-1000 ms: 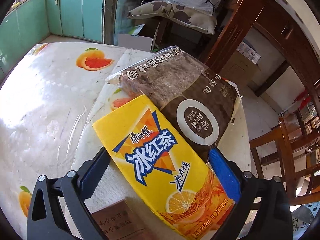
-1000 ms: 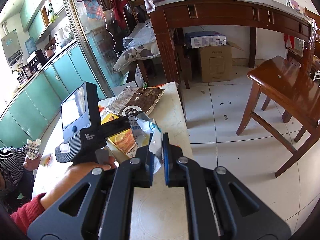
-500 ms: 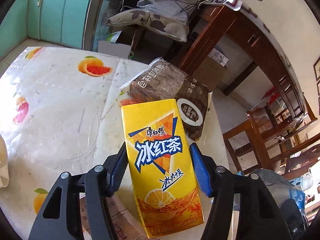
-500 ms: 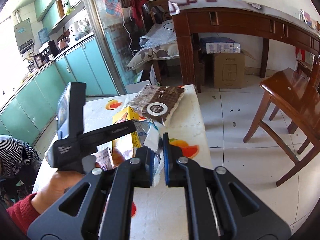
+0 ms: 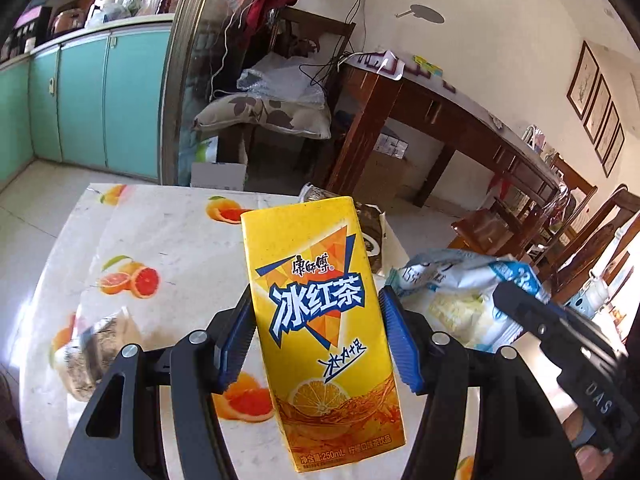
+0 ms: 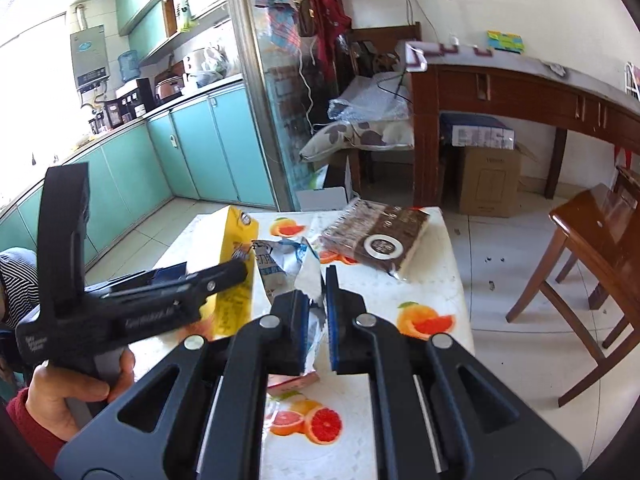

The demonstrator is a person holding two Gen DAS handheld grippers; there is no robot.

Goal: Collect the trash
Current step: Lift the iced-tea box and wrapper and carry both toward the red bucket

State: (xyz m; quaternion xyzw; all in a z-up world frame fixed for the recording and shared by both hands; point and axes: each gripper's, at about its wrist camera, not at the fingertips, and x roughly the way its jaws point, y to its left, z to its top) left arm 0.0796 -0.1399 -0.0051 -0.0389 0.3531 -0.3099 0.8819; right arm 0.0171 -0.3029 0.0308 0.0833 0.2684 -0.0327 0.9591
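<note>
My left gripper (image 5: 318, 338) is shut on a yellow iced-tea carton (image 5: 320, 320) and holds it upright above the table; the carton also shows in the right wrist view (image 6: 234, 264). My right gripper (image 6: 318, 312) is shut on a crumpled white and blue wrapper (image 6: 290, 268), which also shows at the right of the left wrist view (image 5: 456, 292). A brown snack bag (image 6: 380, 238) lies flat at the table's far end.
The table (image 6: 432, 280) has a white cloth printed with orange slices. A crumpled wrapper (image 5: 92, 356) and a small pink box (image 6: 292, 382) lie on it. A wooden chair (image 6: 600, 240) stands to the right, with a wooden desk (image 6: 520, 88) and a cardboard box (image 6: 488, 180) behind.
My left gripper has closed on the yellow carton and lifted it off the table to upright. My right gripper still holds the wrapper and has drawn back and up.
</note>
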